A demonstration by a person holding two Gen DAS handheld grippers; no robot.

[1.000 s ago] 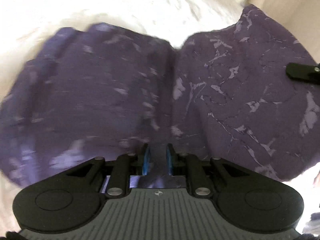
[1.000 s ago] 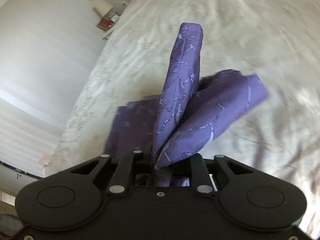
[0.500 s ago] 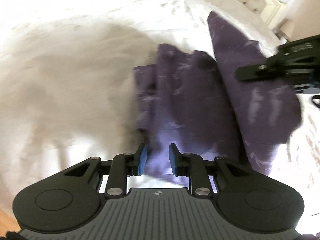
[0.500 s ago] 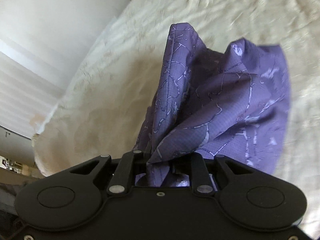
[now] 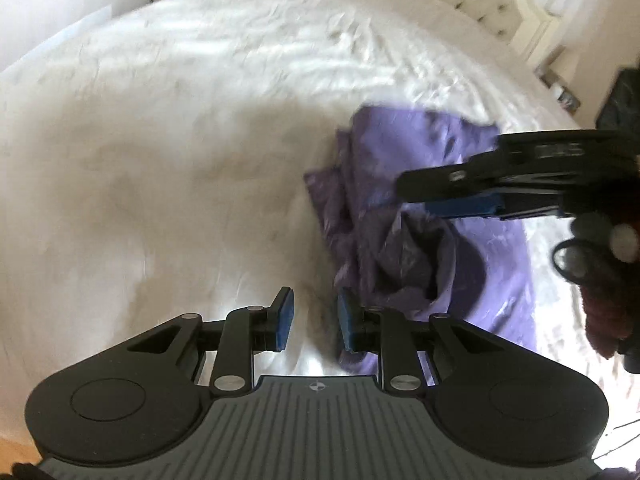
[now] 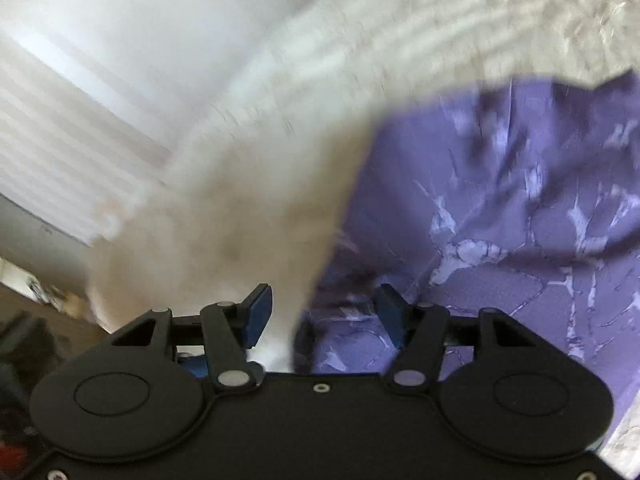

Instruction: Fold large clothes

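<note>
Purple garment point(image 5: 404, 200): in your left wrist view it has dropped from both grips and now lies bunched on the white bed point(image 5: 180, 140), so this fold is laid. Your left tool point(image 5: 313, 320) hangs released, jaws narrowly apart with only bedsheet between them, the garment's near edge just beside its right pad. Your right tool point(image 5: 464, 204) hovers over the garment's far side.

In your right wrist view, your right tool point(image 6: 320, 316) is opening; the garment's left edge sits loosely between the jaws, unpressed, the rest spreading rightward.
</note>
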